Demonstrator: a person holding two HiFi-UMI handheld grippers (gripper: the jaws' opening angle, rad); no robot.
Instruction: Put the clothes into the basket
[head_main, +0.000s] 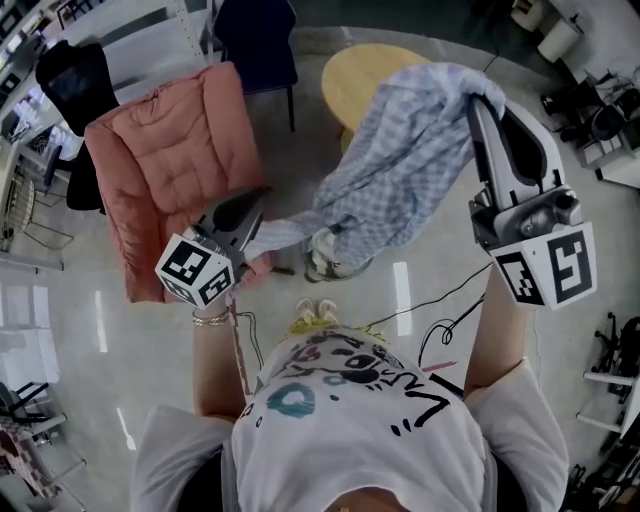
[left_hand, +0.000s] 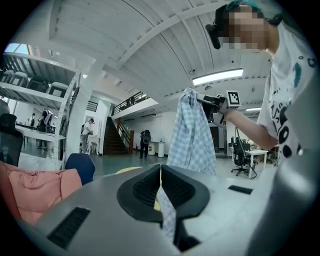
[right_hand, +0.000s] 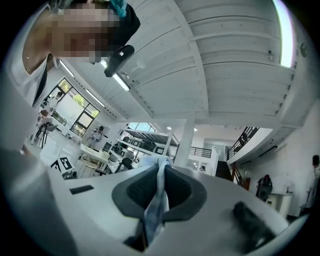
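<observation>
The glossy grey floor (head_main: 80, 350) carries a pink quilted armchair (head_main: 175, 170), a dark blue chair (head_main: 255, 40), a round wooden table (head_main: 365, 75) and loose black cables (head_main: 437, 297).

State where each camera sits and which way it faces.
Head view: on the person's head, looking steeply down at the checked shirt held between left gripper and right gripper; torso and forearms show.
Left gripper view: on the left gripper, facing roughly level at the hanging shirt; its jaws pinch it, the person's right arm shows.
Right gripper view: on the right gripper, tilted toward the ceiling; jaws pinch the shirt.
Shared by all: the checked shirt.
</observation>
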